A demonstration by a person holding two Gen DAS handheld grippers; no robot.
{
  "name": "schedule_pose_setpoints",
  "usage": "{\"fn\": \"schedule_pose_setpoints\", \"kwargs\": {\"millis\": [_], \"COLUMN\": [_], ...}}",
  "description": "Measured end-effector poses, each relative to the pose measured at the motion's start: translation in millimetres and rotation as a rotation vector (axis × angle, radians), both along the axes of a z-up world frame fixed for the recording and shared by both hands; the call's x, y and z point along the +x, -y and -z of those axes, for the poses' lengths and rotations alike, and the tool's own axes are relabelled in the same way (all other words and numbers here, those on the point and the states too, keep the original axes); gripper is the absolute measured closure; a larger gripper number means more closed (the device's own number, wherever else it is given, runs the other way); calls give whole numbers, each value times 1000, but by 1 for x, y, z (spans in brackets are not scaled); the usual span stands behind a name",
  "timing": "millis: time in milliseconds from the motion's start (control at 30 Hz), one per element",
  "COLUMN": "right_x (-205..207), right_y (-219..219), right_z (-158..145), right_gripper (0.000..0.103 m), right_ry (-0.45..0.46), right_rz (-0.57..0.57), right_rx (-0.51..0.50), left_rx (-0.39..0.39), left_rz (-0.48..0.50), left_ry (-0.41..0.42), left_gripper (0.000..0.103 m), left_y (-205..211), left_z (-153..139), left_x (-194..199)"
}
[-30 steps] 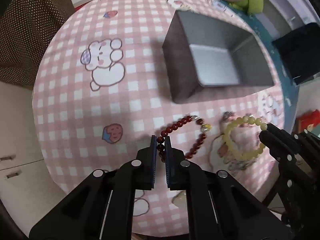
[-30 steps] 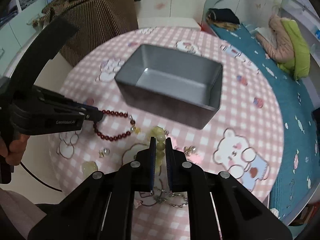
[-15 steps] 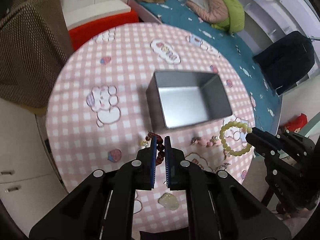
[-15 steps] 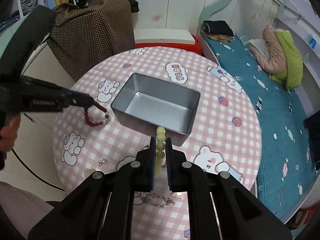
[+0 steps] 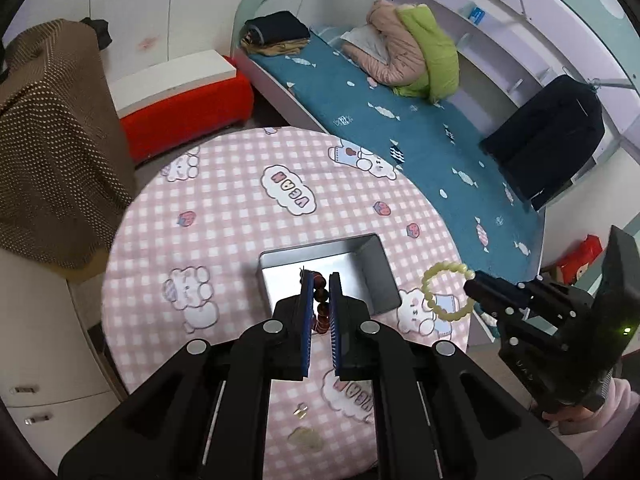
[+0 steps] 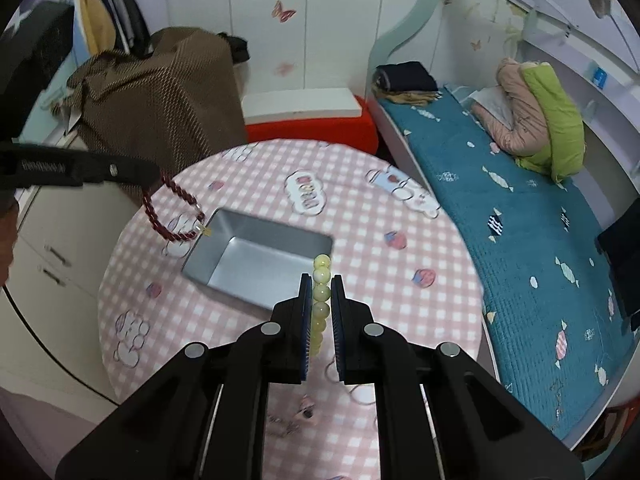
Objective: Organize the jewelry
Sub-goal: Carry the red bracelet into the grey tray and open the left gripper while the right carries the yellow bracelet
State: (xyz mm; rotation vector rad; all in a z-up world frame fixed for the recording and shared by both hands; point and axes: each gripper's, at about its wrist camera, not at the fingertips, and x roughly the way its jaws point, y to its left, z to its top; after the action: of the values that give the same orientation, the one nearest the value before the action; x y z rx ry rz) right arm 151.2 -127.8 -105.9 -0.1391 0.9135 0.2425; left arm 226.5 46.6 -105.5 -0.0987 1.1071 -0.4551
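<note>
My left gripper [image 5: 320, 280] is shut on a dark red bead bracelet [image 5: 320, 300] and holds it high above the grey metal box [image 5: 372, 276]. From the right wrist view the red bracelet [image 6: 172, 216] hangs from the left gripper [image 6: 154, 174] over the box's left end [image 6: 224, 256]. My right gripper [image 6: 321, 280] is shut on a pale yellow bead bracelet [image 6: 321, 292], lifted above the box's near right corner. In the left wrist view the yellow bracelet [image 5: 444, 292] hangs from the right gripper [image 5: 472, 280], right of the box.
The box is open on a round table with a pink checked cloth [image 5: 224, 208]. Small jewelry pieces lie on its near part: a pale pendant [image 5: 304, 438], a small clip [image 5: 300, 411], a chain and charm [image 6: 300, 416]. A bed [image 6: 500, 208] stands right, a covered chair [image 5: 52, 140] left.
Both grippers have lifted their bracelets off the table and risen high above it. The left one now hangs over the box, which looks much smaller and farther below.
</note>
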Motion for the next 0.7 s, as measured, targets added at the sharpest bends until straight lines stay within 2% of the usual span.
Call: {"fn": "schedule_pose_setpoints", "kwargs": {"millis": [200, 467, 700], "right_x": [14, 31, 37], "right_y": [23, 40, 36], "right_z": [2, 17, 23], "right_gripper": [95, 95, 95], "right_ry": [12, -20, -43], "right_rz": [27, 50, 22], "right_rx": [21, 31, 39], "left_rx": [18, -42, 36], "left_rz": [-34, -123, -164], "left_ry": [-64, -179, -219], "left_gripper": [96, 96, 95], "left_y": [20, 23, 21], "left_z": [30, 74, 101], "left_x": [22, 46, 50]}}
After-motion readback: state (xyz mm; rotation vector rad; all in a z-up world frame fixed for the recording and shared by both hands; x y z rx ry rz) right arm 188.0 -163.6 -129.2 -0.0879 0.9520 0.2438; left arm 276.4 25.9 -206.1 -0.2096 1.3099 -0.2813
